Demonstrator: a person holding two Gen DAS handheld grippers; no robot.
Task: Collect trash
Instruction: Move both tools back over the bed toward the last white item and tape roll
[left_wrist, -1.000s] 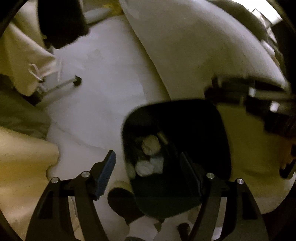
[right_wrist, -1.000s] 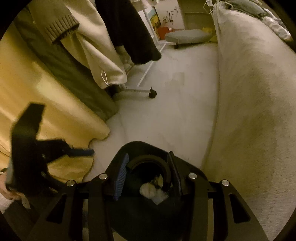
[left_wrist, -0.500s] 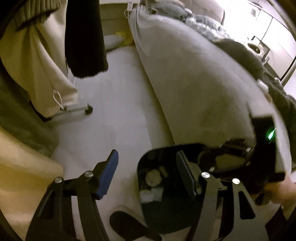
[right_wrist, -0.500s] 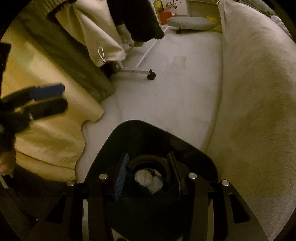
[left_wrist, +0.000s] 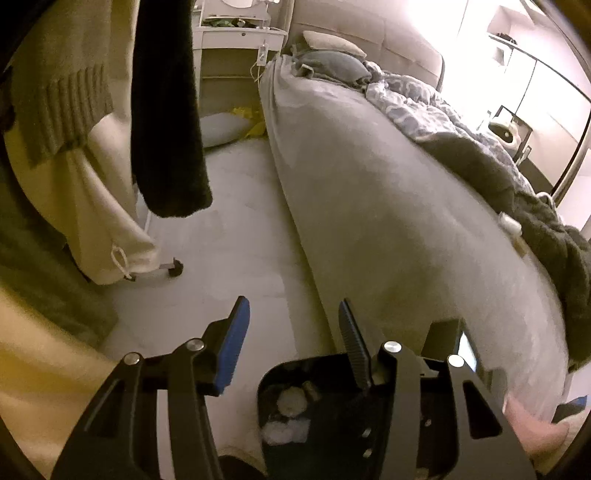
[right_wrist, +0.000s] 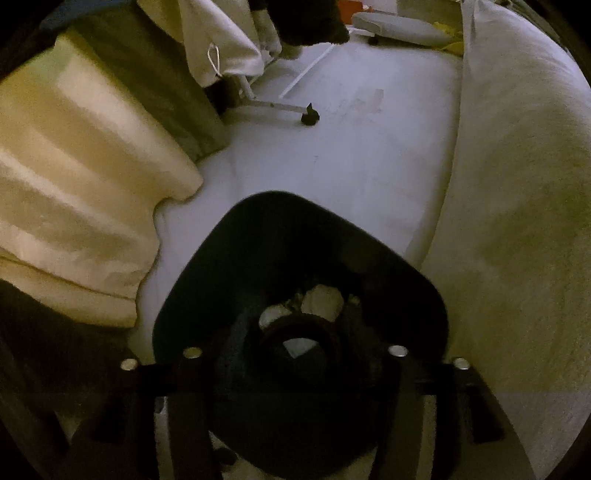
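The black trash bin (right_wrist: 288, 236) stands on the pale floor (right_wrist: 332, 147), just beside the bed's side (right_wrist: 517, 184). Crumpled white tissues (right_wrist: 323, 301) lie at its bottom; in the left wrist view they show as pale wads (left_wrist: 291, 402) inside the bin (left_wrist: 295, 373).

The right gripper (right_wrist: 295, 354) hangs over the bin's mouth, pointing down into it. Its jaws are opening, with a dark ring-shaped thing (right_wrist: 295, 334) between them; in the gloom I cannot tell whether the pads press on it.

The left gripper (left_wrist: 291, 332) is above the floor beside the bin's rim, its jaws closing with nothing between them.

A cream curtain (right_wrist: 74, 184) drapes down just left of the bin. Farther off, hanging clothes (left_wrist: 166, 110) cover a wheeled rack (right_wrist: 309, 117). A rumpled duvet (left_wrist: 443, 110) lies on the bed (left_wrist: 369, 221). No writing is legible anywhere.
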